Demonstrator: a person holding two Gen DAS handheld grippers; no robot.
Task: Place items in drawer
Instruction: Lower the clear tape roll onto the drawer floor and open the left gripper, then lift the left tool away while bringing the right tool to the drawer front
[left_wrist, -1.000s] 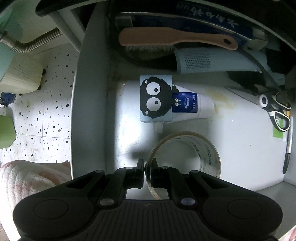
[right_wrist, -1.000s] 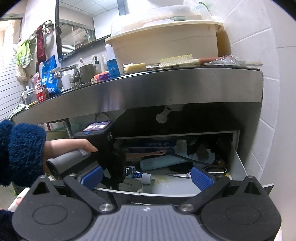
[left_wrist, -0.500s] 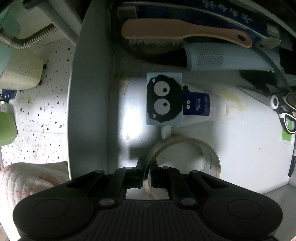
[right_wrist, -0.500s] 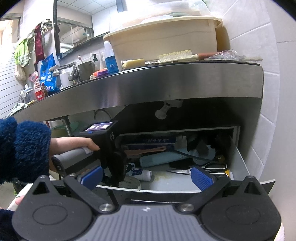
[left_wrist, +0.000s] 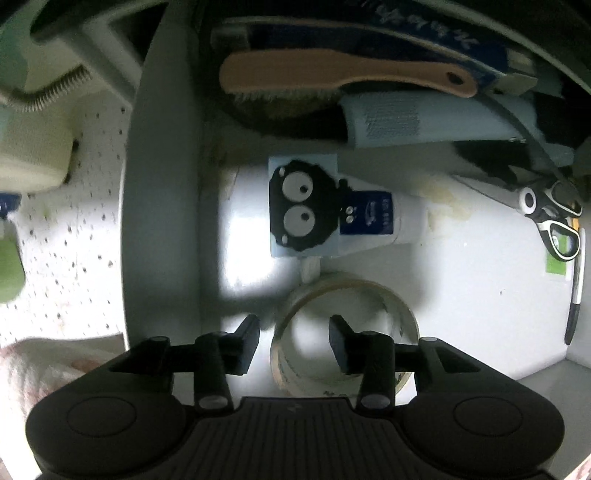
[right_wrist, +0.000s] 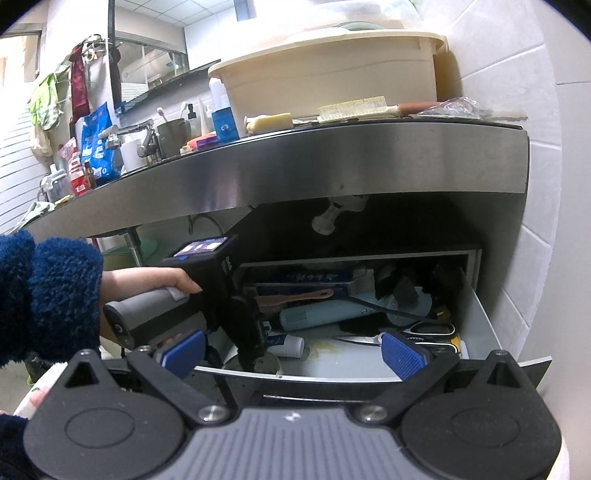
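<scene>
Steel drawer (left_wrist: 461, 295) pulled out under counter; tape roll (left_wrist: 343, 332) lies flat inside. Left gripper (left_wrist: 293, 338) angled down, fingers spread astride its near rim. Right gripper (right_wrist: 291, 354) level outside, wide apart, empty.

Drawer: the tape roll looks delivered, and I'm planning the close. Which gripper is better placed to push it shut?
Probably right. The right gripper hangs open and empty outside the drawer front; the left gripper is inside, open astride the tape roll's rim.
</scene>
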